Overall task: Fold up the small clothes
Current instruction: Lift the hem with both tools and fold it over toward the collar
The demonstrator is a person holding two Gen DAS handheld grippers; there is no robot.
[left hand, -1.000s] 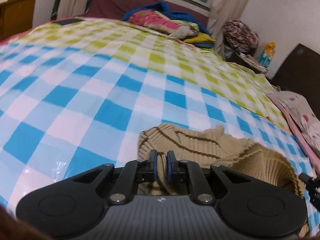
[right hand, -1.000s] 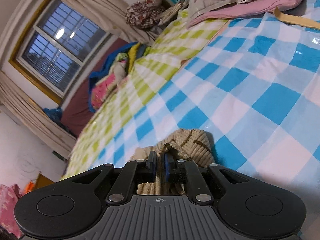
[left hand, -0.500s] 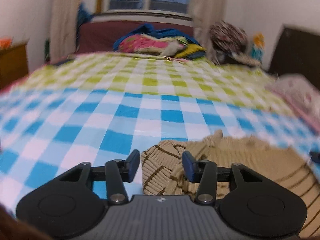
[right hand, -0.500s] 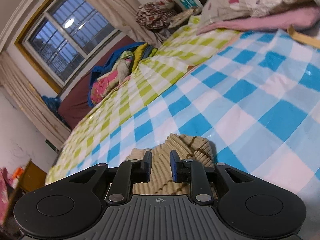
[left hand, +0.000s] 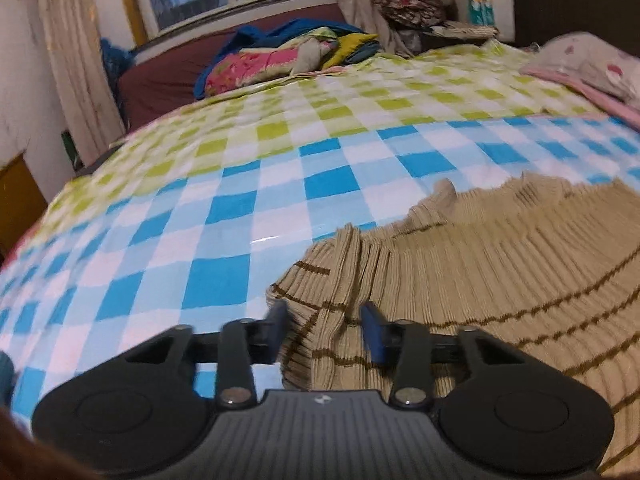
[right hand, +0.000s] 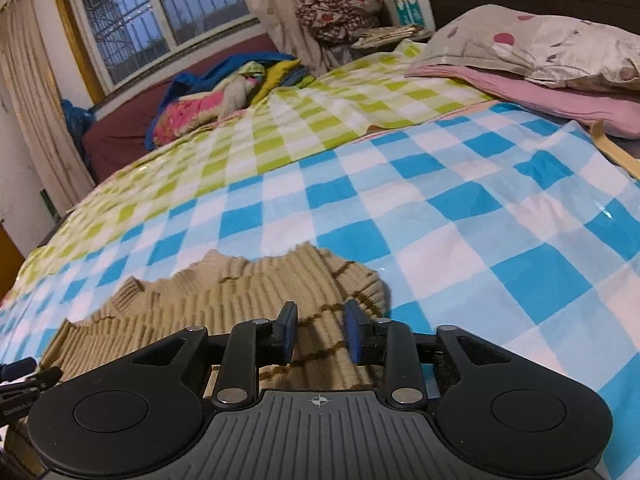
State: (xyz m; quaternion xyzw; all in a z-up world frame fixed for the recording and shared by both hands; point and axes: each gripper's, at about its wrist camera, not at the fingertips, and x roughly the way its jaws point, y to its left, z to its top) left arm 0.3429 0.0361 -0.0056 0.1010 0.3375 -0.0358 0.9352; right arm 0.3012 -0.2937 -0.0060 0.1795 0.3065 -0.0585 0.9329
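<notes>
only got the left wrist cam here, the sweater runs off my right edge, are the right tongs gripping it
observer: no, the right tongs are open, pads clear of the sweater lying between them; the jaws have just been closing.
operator: where does it stop on that side
observer: its rounded end rests on the blue check sheet, just past the tongs.
operator: anything near it
observer: nothing touches it; the dotted pillow lies far beyond.

The beige sweater [left hand: 500, 264] is ribbed knit, soft and matt. The checked sheet [right hand: 460, 216] looks smooth and faintly glossy. Both gripper bodies are matt black ribbed plastic with metal rivets.
</notes>
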